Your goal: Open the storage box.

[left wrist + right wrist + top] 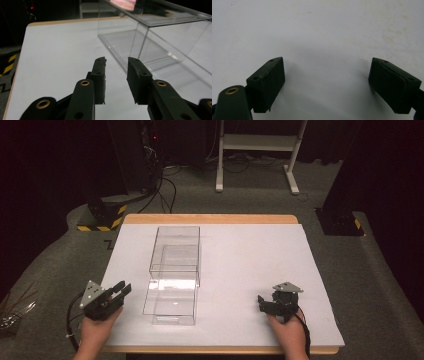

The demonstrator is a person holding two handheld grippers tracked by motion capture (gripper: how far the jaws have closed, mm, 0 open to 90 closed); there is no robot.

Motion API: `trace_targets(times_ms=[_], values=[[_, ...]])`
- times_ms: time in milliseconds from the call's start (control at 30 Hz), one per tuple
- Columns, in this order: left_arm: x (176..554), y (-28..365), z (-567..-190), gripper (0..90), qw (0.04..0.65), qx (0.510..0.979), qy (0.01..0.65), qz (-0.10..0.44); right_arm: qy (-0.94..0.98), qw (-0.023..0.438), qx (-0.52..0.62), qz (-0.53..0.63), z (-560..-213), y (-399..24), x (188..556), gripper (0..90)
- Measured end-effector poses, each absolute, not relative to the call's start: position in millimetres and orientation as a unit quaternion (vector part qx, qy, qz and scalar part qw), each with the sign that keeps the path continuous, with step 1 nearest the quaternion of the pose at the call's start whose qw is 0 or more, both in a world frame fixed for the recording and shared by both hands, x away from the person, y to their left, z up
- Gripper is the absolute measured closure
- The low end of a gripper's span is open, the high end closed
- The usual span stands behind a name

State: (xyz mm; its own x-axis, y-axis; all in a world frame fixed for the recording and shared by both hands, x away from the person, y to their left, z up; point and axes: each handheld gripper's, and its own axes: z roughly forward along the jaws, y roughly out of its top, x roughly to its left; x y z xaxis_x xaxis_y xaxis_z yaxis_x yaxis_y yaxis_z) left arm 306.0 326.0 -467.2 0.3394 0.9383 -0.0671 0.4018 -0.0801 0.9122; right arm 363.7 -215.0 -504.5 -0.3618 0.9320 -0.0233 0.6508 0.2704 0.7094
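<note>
You had the left gripper (121, 290) at the near left of the white table (250, 270), jaws partly apart with nothing between them, just left of the clear box (172, 280). No earlier shot to compare, so I only call the gap: narrow, pads not on anything. In the left gripper view the black pads (100, 75) pointed along the table with the clear box (155, 45) to their right and farther off, close but not touching.

The clear box lay on the table left of centre, long axis running near to far, and looked like two transparent parts, one partly over the other; exact fit between them I couldn't tell.

You held the right gripper (267, 305) at the near right, well apart from the box. The right gripper view had its jaws wide, the pads (268, 80) over bare white surface with faint stains, nothing gripped.

Readable writing: none on the box or grippers. A dark mark sat on the floor by the table's far left corner, possibly a letter, too cut off to read
</note>
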Motion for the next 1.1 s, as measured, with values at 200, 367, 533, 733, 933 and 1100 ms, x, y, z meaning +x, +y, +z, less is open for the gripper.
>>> trace_targets(times_ms=[200,367,533,733,933,1100], values=[[328,317,-485,54.1,0.382,0.692,0.530,0.307,0.764,0.226,0.518,0.311,-505,-215,364,13.8],[334,314,-500,47.0,0.330,0.714,0.535,0.308,0.764,0.226,0.518,0.311,-505,-215,364,13.8],[336,315,-506,37.5,0.318,0.716,0.550,0.290,0.764,0.226,0.518,0.311,-505,-215,364,13.8],[341,319,-508,26.5,0.318,0.720,0.562,0.254,0.764,0.227,0.517,0.312,-505,-215,364,13.8],[340,318,-508,25.7,0.316,0.722,0.560,0.257,0.764,0.227,0.517,0.312,-505,-215,364,13.8],[340,318,-508,25.8,0.316,0.722,0.560,0.257,0.764,0.228,0.517,0.312,-505,-215,364,13.8]])
